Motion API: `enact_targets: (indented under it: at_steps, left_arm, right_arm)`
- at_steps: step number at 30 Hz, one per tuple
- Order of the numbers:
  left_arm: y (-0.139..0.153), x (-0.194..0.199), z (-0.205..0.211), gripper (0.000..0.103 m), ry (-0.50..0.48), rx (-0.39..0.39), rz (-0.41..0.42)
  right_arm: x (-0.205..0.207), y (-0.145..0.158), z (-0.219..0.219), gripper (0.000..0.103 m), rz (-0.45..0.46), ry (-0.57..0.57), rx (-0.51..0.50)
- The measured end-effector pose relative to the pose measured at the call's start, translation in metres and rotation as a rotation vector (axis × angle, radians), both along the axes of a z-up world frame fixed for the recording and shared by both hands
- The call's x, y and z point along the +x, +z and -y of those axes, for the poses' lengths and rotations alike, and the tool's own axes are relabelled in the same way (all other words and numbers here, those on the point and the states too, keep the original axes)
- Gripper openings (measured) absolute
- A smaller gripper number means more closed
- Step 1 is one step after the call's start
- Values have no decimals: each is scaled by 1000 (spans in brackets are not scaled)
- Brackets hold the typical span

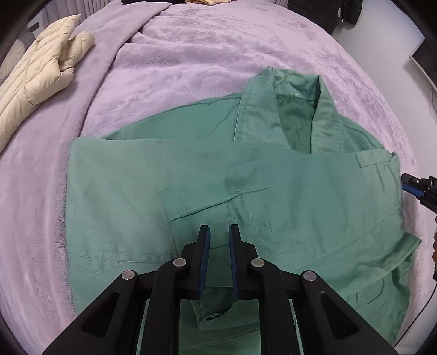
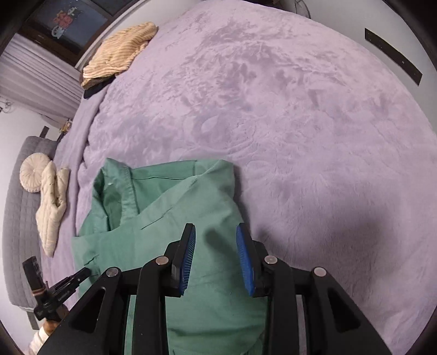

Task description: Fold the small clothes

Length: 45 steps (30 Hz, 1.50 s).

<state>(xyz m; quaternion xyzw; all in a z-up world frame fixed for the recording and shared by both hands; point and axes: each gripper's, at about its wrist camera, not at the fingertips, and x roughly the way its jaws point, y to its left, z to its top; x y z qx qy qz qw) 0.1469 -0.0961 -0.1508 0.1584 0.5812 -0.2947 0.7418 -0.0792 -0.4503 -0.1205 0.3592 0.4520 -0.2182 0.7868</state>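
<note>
A green collared shirt (image 1: 245, 180) lies on the purple blanket (image 1: 191, 54), collar at the far side, a sleeve folded across its front. My left gripper (image 1: 219, 232) hovers over the shirt's near part with its jaws a narrow gap apart, holding nothing. In the right wrist view the shirt (image 2: 153, 218) lies at lower left. My right gripper (image 2: 215, 232) is open and empty above the shirt's right edge. Its tip (image 1: 412, 184) shows at the right edge of the left wrist view, and the left gripper (image 2: 71, 281) shows at the lower left of the right wrist view.
A cream quilted jacket (image 1: 41, 71) lies at the far left of the bed. A beige corduroy garment (image 2: 120, 52) lies at the bed's far corner. A round cushion (image 2: 32, 172) sits on a grey sofa (image 2: 16, 218) left of the bed. Dark clothing (image 1: 327, 11) lies far right.
</note>
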Motion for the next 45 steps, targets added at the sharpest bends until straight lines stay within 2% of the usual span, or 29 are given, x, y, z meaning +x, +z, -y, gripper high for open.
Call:
enact_targets:
  at_steps: [2,3,5,8,11,13,15,18,20,21,23,26,28,32,35,37,41,42,45]
  left_arm:
    - [-11,-3,1,15,-21,34,20]
    - [-12,-3,0,15,-34,30,29]
    - [-10,1,-2,15,-47,30,31]
    - [-3,7,-7,15,-32,53,53]
    - [6,14,-15,15,1,39,45]
    - [11,13,-17,15,-2,24,40]
    - [12,9,-15,15,-32,36,53]
    - [2,3,-6,15,-75,90,60]
    - [-6,2,-7,15,-80,119,66]
    - [-9,2,-10,15,-78,115,60]
    - [-6,4,-16,15,-65,96,48]
    - [-1,7,-26,15,-38,124,64]
    - [4,9,-35,15,-15,112,47]
    - [17,3,-43,15,5,81,43]
    - [24,-8,-40,15,-7,56,36]
    - [22,-17,-35,15,-19,44,19]
    - [6,-33,-25,15,-41,67,-1]
    - [-1,-36,-24,15,-46,91,14]
    - [-2,-36,-27,15,-27,86,4]
  right_arm:
    - [10,-23,2,33,-136,22,-67]
    - [12,-32,1,28,-197,42,-115]
    - [6,-34,1,28,-193,48,-151]
    - [-17,-18,2,28,-186,-43,-150]
    - [-45,2,-10,29,-25,-34,-11]
    - [-58,14,-29,29,11,14,2]
    - [-63,15,-46,28,-24,66,-27]
    - [-66,-2,-65,18,-75,132,-6]
    - [-66,-21,-82,18,-183,183,-10]
    - [-70,-28,-91,18,-234,202,-26]
    - [-83,-33,-103,18,-251,199,1]
    - [-103,-29,-116,19,-233,168,27]
    - [-112,-23,-121,19,-211,151,37]
    - [-119,-6,-124,19,-107,109,61]
    - [-114,-6,-113,19,11,56,200]
    - [-106,-16,-107,19,54,8,290]
    - [-98,-31,-102,20,66,-89,298]
    - [-98,-36,-101,20,44,-102,294]
    - [-105,-53,-101,19,-20,-125,322]
